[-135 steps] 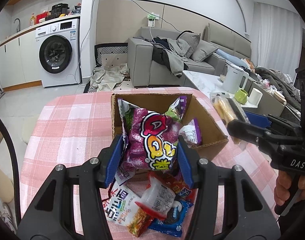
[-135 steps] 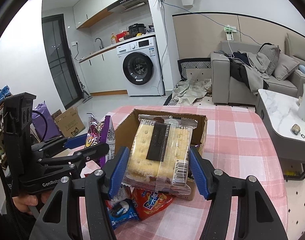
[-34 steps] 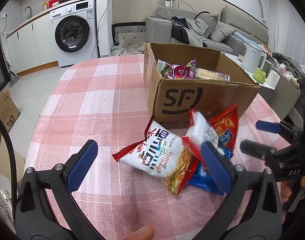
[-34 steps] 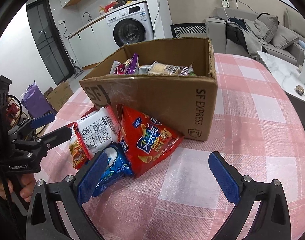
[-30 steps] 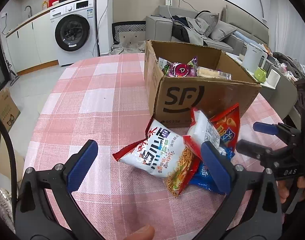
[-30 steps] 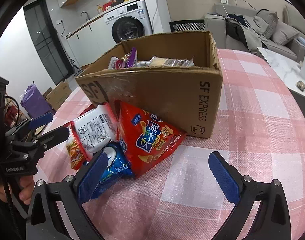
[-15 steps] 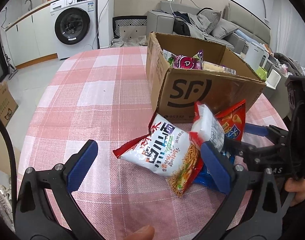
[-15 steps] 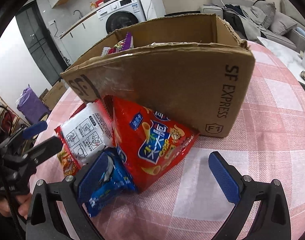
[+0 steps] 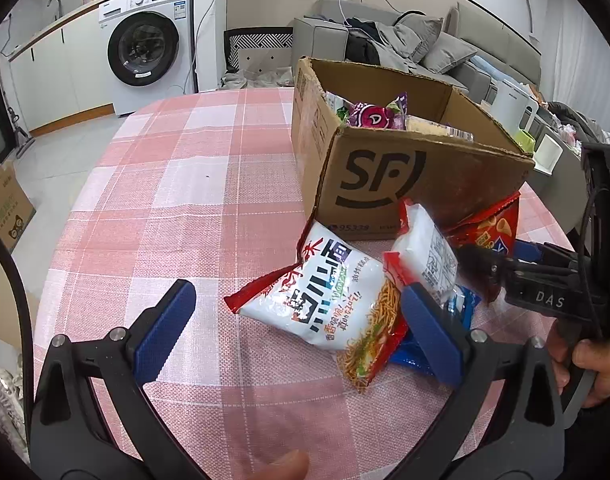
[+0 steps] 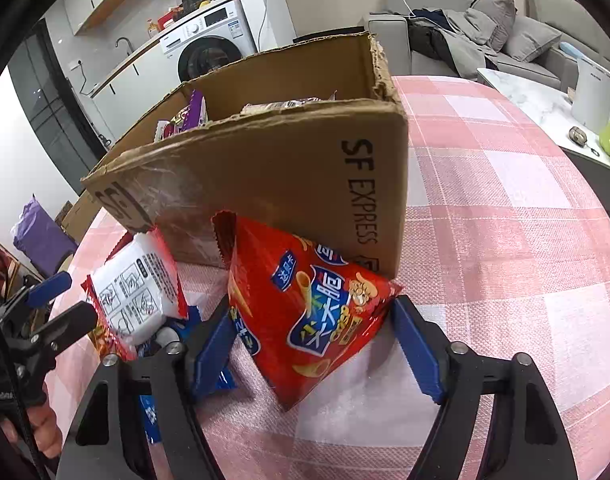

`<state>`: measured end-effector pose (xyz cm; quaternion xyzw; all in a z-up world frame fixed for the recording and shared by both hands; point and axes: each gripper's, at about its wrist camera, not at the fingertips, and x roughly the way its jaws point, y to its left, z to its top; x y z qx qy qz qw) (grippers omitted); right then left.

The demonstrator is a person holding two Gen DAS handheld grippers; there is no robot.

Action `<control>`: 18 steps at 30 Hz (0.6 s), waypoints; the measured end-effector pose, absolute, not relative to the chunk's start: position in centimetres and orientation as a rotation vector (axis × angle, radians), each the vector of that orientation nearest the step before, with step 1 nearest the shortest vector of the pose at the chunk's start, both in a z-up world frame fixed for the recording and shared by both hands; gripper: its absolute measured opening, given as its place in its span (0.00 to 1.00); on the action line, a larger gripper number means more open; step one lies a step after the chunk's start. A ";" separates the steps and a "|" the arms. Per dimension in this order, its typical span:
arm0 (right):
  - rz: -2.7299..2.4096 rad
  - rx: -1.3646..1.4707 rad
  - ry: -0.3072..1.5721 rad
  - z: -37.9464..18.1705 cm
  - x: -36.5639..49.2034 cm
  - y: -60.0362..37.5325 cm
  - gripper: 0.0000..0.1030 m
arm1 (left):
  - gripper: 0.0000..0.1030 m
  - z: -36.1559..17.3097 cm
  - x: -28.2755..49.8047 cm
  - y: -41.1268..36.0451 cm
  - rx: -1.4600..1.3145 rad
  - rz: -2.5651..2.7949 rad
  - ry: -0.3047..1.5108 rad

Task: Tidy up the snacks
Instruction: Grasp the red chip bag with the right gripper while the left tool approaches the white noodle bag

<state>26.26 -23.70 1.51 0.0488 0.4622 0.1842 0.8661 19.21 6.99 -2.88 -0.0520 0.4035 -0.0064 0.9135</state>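
Note:
A cardboard SF box [image 9: 385,184] [image 10: 273,184] stands on the pink checked table and holds a purple snack bag [image 9: 375,116] and a biscuit pack. In front of it lie a white noodle bag [image 9: 325,296], a white-and-red packet [image 9: 425,256] [image 10: 137,284], a blue packet [image 9: 459,306] and a red chip bag [image 10: 305,304] [image 9: 493,232]. My left gripper [image 9: 301,328] is open, with the noodle bag lying between its jaws. My right gripper [image 10: 313,344] is open around the red chip bag, its blue pads [image 10: 215,346] close to the bag's sides.
The table edge curves away at left and right. A washing machine [image 9: 145,44], a grey sofa [image 9: 425,40] and a side table with a white kettle [image 10: 595,92] stand beyond. The pink cloth [image 9: 177,184] stretches left of the box.
Both grippers have moved forward and down toward the snack pile. The right gripper's jaws have narrowed around the red chip bag. The left gripper's jaws stay wide.

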 end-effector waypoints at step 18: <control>0.475 0.106 0.902 2.4 22.9 -26.6 0.39 | 0.99 -3.7 19.3 6.3 -0.089 -0.042 0.870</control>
